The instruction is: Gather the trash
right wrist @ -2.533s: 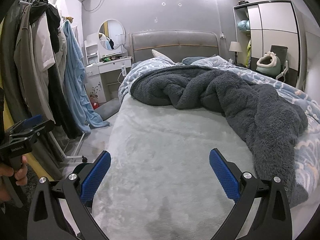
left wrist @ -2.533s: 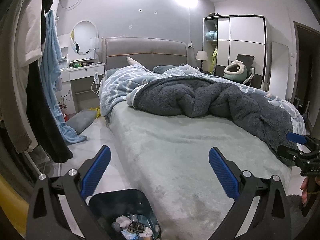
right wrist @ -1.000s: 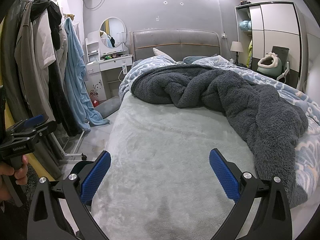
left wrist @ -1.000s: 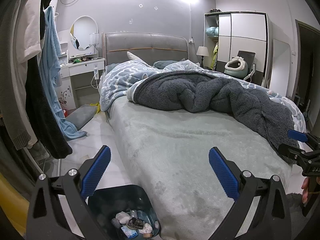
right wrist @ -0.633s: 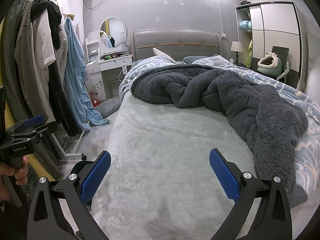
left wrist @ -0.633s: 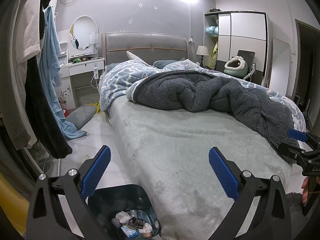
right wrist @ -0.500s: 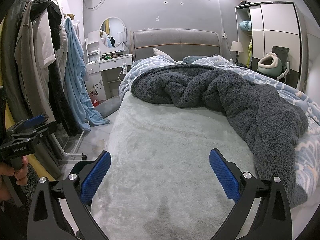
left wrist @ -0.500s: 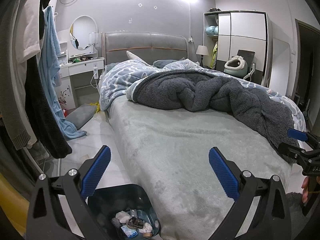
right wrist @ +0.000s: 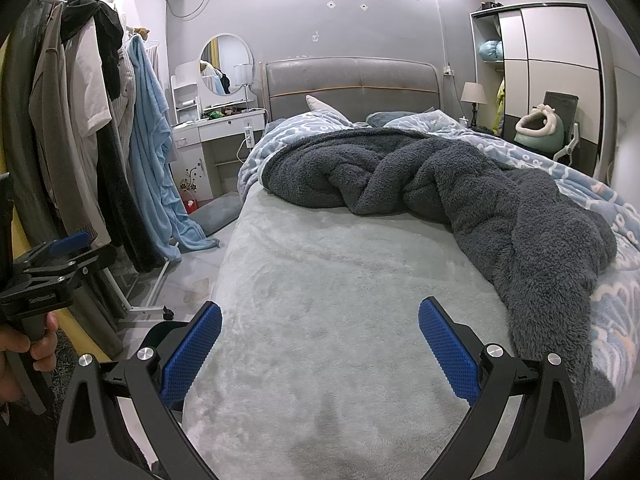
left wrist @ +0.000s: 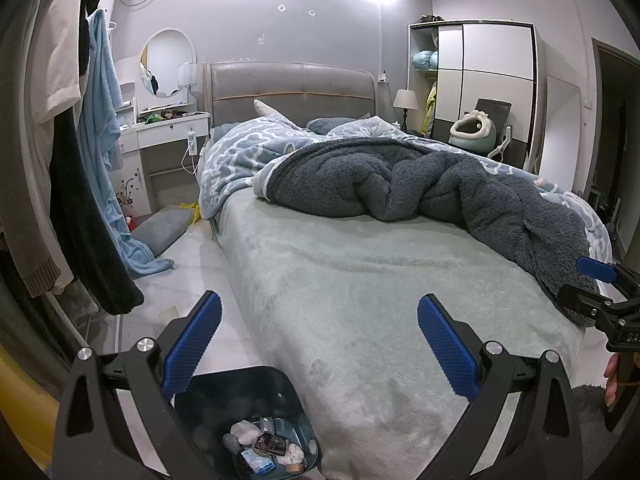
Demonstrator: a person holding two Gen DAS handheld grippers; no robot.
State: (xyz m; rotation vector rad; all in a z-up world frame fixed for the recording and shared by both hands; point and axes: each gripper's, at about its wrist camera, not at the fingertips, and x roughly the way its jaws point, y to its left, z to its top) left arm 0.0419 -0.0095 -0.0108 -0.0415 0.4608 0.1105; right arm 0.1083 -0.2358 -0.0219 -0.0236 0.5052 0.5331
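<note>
- left wrist view: left gripper spread wide, nothing between the blue pads, held above the foot of the bed.
- right wrist view: right gripper likewise wide open and empty, over the same grey bed cover.
- dark bin on the floor just beside the bed corner, below the left gripper; holds collected trash: crumpled tissue, wrappers, a small packet.
- no loose trash visible on the bed surface; small pale scraps on the floor too unclear to identify.
- judged late in the task: most already binned, possibly only floor bits left.
</note>
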